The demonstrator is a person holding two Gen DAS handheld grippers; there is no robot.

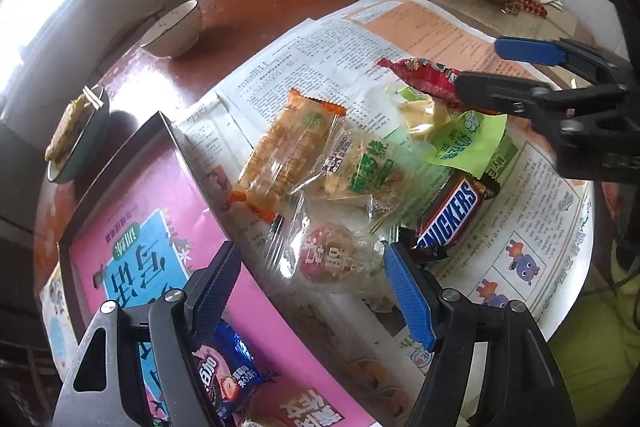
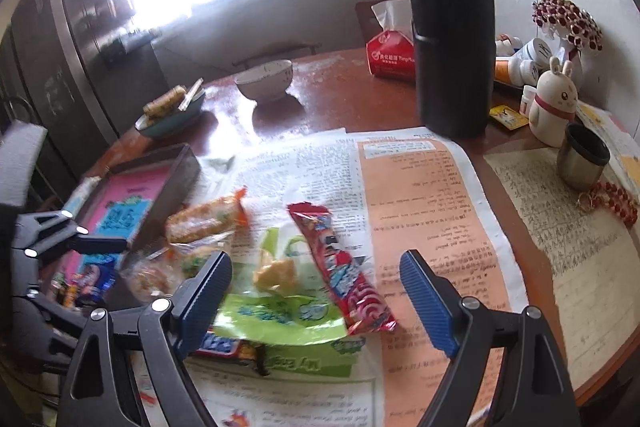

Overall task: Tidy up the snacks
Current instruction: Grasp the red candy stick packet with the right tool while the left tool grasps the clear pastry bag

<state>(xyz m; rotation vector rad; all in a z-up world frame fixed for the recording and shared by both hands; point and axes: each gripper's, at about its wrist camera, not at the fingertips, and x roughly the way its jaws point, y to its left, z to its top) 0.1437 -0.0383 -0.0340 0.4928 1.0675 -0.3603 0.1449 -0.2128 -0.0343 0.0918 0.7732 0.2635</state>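
Note:
Several snacks lie on a newspaper [image 1: 304, 67]: an orange-ended cracker pack [image 1: 284, 151], a clear rice-cracker pack [image 1: 360, 167], a round cookie pack [image 1: 328, 255], a Snickers bar [image 1: 452, 215], a green chip bag [image 1: 460, 139] and a long red packet [image 2: 344, 271]. A pink-lined tray [image 1: 132, 211] at the left holds a blue strawberry snack [image 1: 224, 371]. My left gripper [image 1: 312, 291] is open, low over the round cookie pack. My right gripper [image 2: 316, 295] is open above the green bag [image 2: 280, 307] and red packet; it also shows in the left wrist view [image 1: 516, 67].
A black flask [image 2: 452, 27], a red tissue pack [image 2: 390, 55], a white bowl [image 2: 266, 79], a dish with food and chopsticks [image 2: 170, 111], a steel cup [image 2: 582, 157], a rabbit figure [image 2: 554, 103] and red beads [image 2: 614, 201] stand on the brown table [image 2: 340, 95].

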